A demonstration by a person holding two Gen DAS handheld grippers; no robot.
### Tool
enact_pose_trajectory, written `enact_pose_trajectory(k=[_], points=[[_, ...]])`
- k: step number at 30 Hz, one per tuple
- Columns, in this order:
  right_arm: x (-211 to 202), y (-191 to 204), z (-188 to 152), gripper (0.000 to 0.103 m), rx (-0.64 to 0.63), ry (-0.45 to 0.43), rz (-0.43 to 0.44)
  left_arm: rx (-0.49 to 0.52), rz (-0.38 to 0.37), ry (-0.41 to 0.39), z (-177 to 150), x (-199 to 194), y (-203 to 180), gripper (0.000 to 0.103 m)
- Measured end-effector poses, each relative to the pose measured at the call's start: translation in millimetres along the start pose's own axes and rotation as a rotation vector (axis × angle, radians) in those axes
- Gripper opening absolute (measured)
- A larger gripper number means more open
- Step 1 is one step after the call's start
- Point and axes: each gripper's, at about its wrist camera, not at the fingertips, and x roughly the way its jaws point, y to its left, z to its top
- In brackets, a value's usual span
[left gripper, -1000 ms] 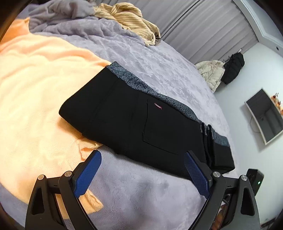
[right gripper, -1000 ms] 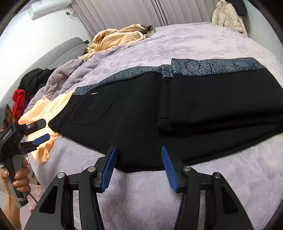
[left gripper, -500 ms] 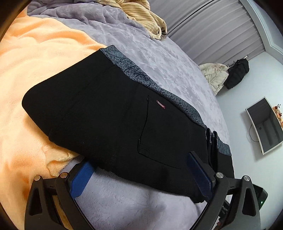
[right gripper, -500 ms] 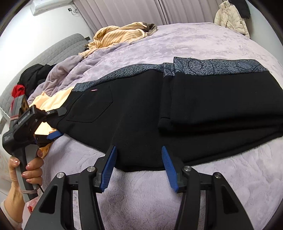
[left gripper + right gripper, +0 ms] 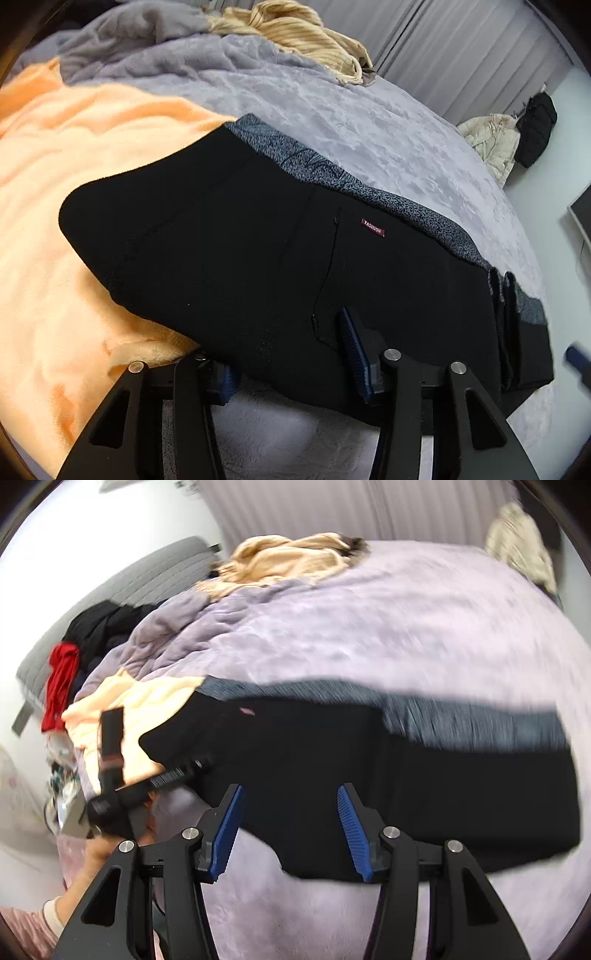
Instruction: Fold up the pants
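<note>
Black pants with a grey patterned waistband lie across the near side of a bed covered in a lilac plush blanket, their left end overlapping an orange fleece blanket that covers the bed's left edge. On the left, the left gripper has its blue-padded fingers around the near hem of the pants, one finger mostly hidden under the cloth and the other lying on top near the back pocket and a small red label; the fingers look drawn toward each other around the fabric, but whether they already pinch it cannot be told. Further right, the pants appear already doubled, with a thicker stacked portion at their right end, so at least one fold seems done. In the blurred right wrist view, the right gripper hovers over the near hem of the pants with its fingers spread apart and gripping nothing. Judging from this, a further fold is being prepared: both near-edge grips still need to be made, then the cloth lifted and laid over. A striped tan garment lies at the bed's far edge.
</note>
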Motion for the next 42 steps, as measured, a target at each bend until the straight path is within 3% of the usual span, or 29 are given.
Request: enact_pose_trajectory(k=[3,7,11,14,17,20,21,22,23,26,31,34,38,42], points=[[10,39,48,0.057,-0.130,0.074,0.026,0.201,0.176,-0.080,-13,-2,-31,0.049],[53,116,97,0.057,-0.301,0.239,0.074,0.322,0.303,-0.149,-25,0,-49,0.049],[113,193,111,0.057,-0.499,0.416,0.051,0.346,0.331,-0.170,-25,1,-50,0.049],[162,231,97,0.057,-0.589,0.575,0.044,0.347,0.330,-0.177,-23,4,-52,0.049],[204,250,84,0.057,-0.686,0.692,-0.032,0.347,0.328,-0.185,-23,3,-50,0.049],[233,248,79,0.056,-0.708,0.753,-0.092,0.350,0.330,-0.188,-23,3,-50,0.049],[239,244,79,0.050,-0.697,0.758,-0.096,0.349,0.329,-0.185,-24,2,-51,0.049],[238,241,81,0.024,-0.684,0.750,-0.092,0.348,0.326,-0.178,-24,2,-51,0.049],[233,237,84,0.020,-0.677,0.728,-0.092,0.349,0.325,-0.183,-23,1,-51,0.049],[193,219,100,0.018,-0.642,0.619,-0.046,0.399,0.335,-0.232,-22,-12,-63,0.049],[106,147,141,0.018,-0.367,0.404,0.120,0.487,0.287,-0.324,-13,-49,-104,0.049],[55,110,150,0.018,-0.239,0.283,0.218,0.563,0.228,-0.378,-17,-73,-140,0.049],[-15,49,137,0.018,-0.110,0.129,0.293,0.637,0.141,-0.403,-24,-95,-197,0.049],[-76,-29,101,0.018,0.034,0.001,0.324,0.747,0.088,-0.405,-45,-96,-262,0.049]])
